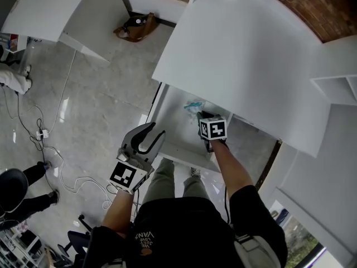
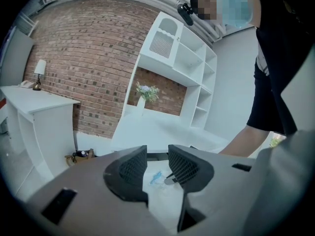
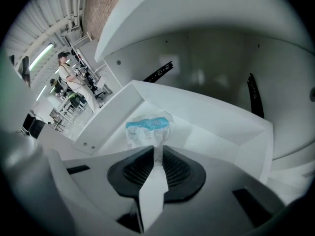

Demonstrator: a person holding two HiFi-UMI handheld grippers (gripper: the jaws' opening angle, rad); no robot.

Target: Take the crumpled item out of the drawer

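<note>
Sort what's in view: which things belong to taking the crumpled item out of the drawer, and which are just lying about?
Job:
- crumpled item, pinched by the right hand-held gripper
- open drawer
- left hand-held gripper, open and empty

Lying about:
- brown bag
- cables
- lamp
- vase of flowers

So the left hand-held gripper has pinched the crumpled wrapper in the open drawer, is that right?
No: the right hand-held gripper has pinched the crumpled wrapper in the open drawer, as the right gripper view shows. The left hand-held gripper stands open and empty.
</note>
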